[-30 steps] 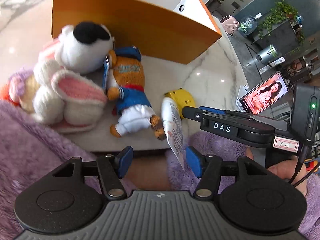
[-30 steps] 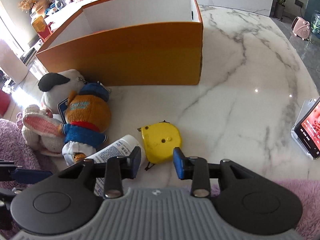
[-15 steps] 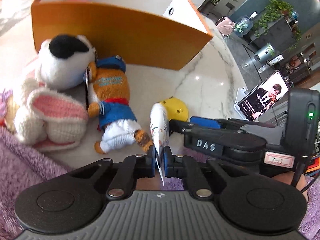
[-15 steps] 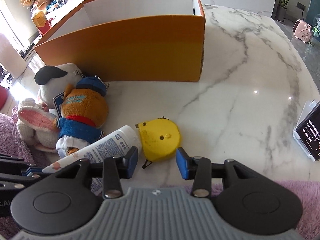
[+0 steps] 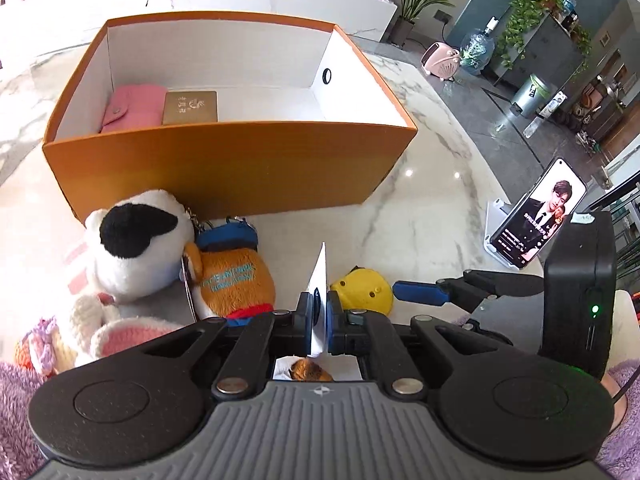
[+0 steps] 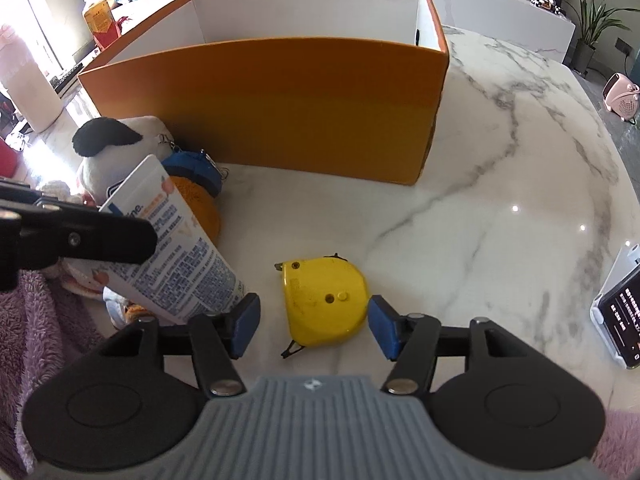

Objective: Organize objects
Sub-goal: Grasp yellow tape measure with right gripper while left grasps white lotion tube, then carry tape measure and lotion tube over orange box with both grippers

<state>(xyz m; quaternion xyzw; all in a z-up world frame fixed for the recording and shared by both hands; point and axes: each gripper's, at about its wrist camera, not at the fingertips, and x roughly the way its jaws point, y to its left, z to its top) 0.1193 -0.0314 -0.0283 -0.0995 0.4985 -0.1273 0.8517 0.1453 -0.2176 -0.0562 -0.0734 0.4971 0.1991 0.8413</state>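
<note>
The yellow tape measure [image 6: 325, 300] lies flat on the bench [image 6: 500, 216], directly between the right gripper [image 6: 312, 326] and its spreading jaws, untouched, long side across them. The left gripper [image 5: 319, 318] is clenched on the flat crimp of the white tube [image 6: 176, 256], which slants up, short of the orange box [image 5: 224, 160]

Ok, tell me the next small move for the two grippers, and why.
Probably carry the white tube up and over the near wall of the orange box and let go inside. The left gripper is shut on the tube's flat end, with free floor beside the pink pouch. The right gripper is opening around the yellow tape measure, not yet gripping it.
</note>
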